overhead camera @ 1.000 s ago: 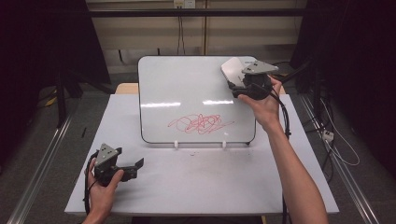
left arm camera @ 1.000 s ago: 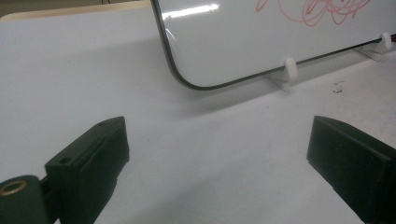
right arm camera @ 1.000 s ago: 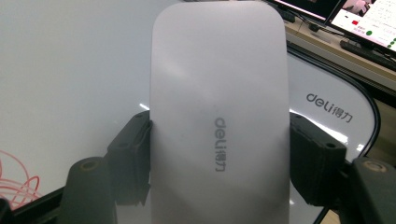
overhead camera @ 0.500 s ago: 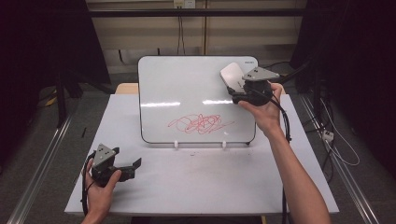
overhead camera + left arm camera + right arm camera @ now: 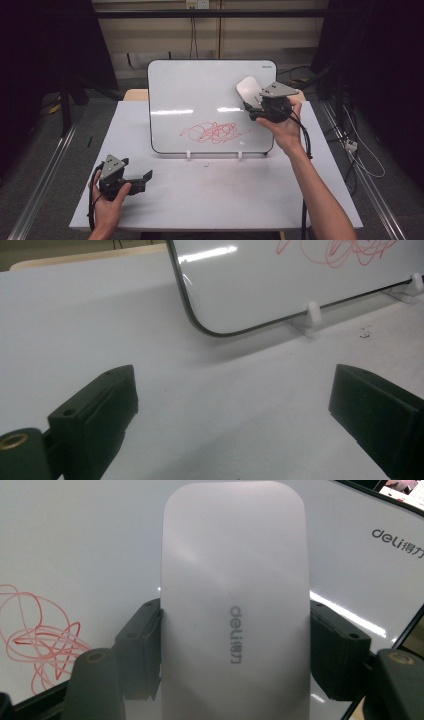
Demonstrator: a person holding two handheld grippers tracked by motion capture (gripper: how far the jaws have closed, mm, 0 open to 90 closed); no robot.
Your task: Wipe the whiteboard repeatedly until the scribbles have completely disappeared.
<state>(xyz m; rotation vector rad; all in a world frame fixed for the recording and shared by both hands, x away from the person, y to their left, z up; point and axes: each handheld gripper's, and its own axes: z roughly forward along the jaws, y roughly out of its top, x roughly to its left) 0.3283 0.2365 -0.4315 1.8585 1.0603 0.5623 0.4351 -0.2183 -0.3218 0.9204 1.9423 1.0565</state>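
White, smooth, round-cornered eraser (image 5: 232, 610) hides most of my right gripper (image 5: 260, 102), fingers pinching its sides before the glossy whiteboard (image 5: 200, 90); my left gripper (image 5: 235, 410) fingers spread above the desk (image 5: 225, 185).

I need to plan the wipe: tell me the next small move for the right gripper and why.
Probably bring the right gripper down and to the left across the whiteboard until the eraser it clamps meets the red scribble. The eraser is held near the board's upper right, above and to the right of the marks, which are unwiped. The left gripper sits open on the table.
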